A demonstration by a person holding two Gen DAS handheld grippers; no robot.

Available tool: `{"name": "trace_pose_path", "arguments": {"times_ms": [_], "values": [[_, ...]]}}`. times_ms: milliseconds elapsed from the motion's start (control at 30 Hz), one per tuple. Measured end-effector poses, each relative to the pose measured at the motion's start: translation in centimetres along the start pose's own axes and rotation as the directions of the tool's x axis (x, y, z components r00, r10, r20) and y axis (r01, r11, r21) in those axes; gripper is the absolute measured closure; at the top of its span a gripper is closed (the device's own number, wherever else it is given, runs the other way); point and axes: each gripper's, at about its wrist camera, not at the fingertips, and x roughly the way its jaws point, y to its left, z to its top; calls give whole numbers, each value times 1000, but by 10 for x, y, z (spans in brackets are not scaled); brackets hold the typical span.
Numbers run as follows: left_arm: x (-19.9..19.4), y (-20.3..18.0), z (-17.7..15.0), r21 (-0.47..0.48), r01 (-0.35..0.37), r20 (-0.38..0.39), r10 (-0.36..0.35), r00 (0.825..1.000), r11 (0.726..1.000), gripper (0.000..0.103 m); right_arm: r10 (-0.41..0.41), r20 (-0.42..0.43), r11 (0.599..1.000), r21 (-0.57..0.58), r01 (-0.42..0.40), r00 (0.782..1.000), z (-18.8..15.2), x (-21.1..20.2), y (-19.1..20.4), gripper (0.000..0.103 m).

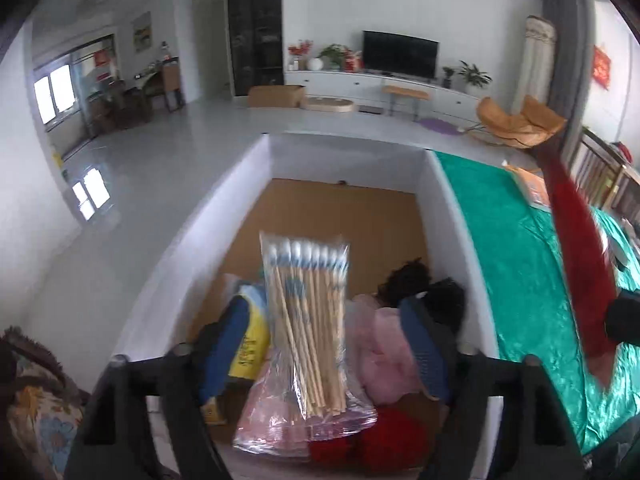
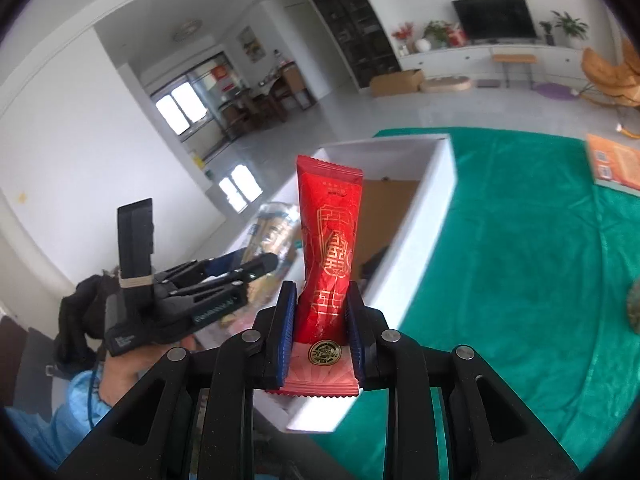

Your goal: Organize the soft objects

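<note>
Right wrist view, bottom centre: right gripper [image 2: 320, 336] clamped on red packet [image 2: 326, 240], upright, likely bound for white box [image 2: 416, 232] beyond. Left wrist view: left gripper [image 1: 324, 344] apart, swab bag [image 1: 308, 320] loose between fingers, above box contents.

We see a box [image 1: 256, 152] standing on a cloth-covered table [image 1: 500, 240], at the table's left edge, with the floor [image 1: 160, 160] to its left and beyond it. Inside the box, at its near end, a pile of soft things [image 1: 384, 344] lies against the right wall; the far end of the box floor is bare. A packet of cotton swabs [image 1: 308, 320] sits between the left gripper [image 1: 320, 344] fingers, above the box's near end. To the right of the box, the right gripper [image 2: 320, 320] holds a sachet [image 2: 328, 248] upright over the box's near corner. A book [image 2: 616, 164] lies on the table, far right, well apart from the box.
</note>
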Motion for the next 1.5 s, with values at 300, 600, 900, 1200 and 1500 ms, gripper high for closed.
{"name": "trace_pose_path", "arguments": {"times_ms": [300, 600, 900, 1200, 1500], "values": [[-14, 6, -12, -30, -216, 26, 217, 976, 976, 3, -9, -65, 999, -34, 7, 998, -16, 44, 0, 36], [-41, -9, -22, -60, -292, 39, 295, 955, 954, 3, -212, -58, 963, -182, 199, 975, -21, 34, 18, 34], [-45, -5, -25, -80, -306, 40, 310, 950, 949, 3, -284, -106, 938, -238, 253, 953, -26, 42, 29, 33], [-49, -1, -29, -105, -264, 23, 268, 963, 959, 3, -310, -143, 925, -275, 263, 940, -32, 49, 43, 33], [-53, 3, -31, -171, -246, 42, 256, 966, 954, 0, -306, -126, 925, -275, 263, 944, -34, 44, 44, 33]]}}
